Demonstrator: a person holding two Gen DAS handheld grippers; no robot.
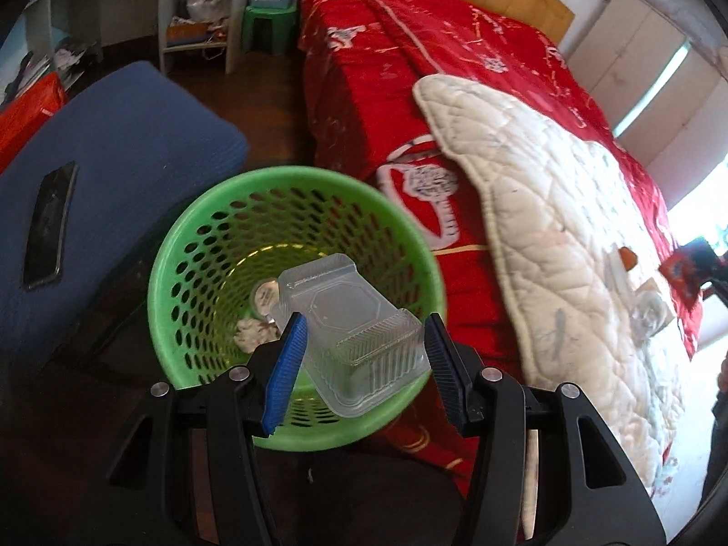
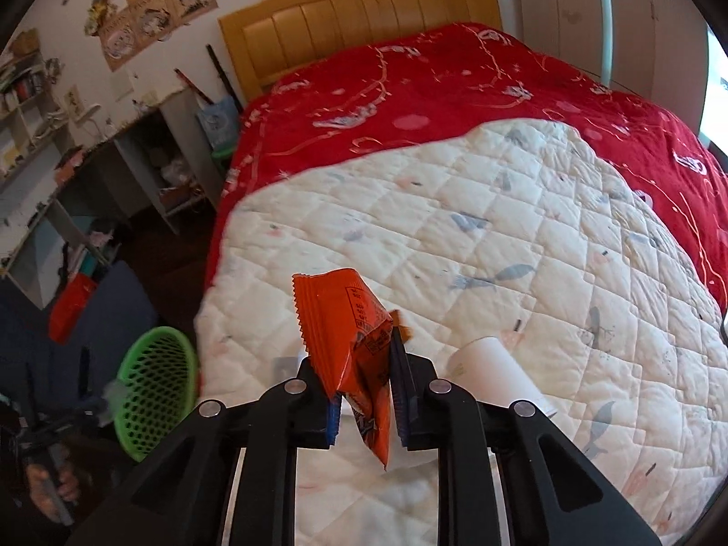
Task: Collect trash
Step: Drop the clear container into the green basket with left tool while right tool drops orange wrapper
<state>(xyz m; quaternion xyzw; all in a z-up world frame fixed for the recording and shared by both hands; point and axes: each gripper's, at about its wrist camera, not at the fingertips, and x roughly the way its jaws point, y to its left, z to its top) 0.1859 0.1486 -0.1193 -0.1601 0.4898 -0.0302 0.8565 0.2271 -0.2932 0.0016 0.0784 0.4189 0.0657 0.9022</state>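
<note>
A clear plastic container [image 1: 352, 332] is seen between the spread left tongs [image 1: 364, 364], directly above the mouth of the green basket [image 1: 191, 245]; whether it is gripped or released cannot be told. An orange wrapper [image 2: 359, 364] is clenched in the right tongs [image 2: 364, 391] over the bed [image 2: 500, 227], the basket [image 2: 154, 391] lying well apart, down-left.
</note>
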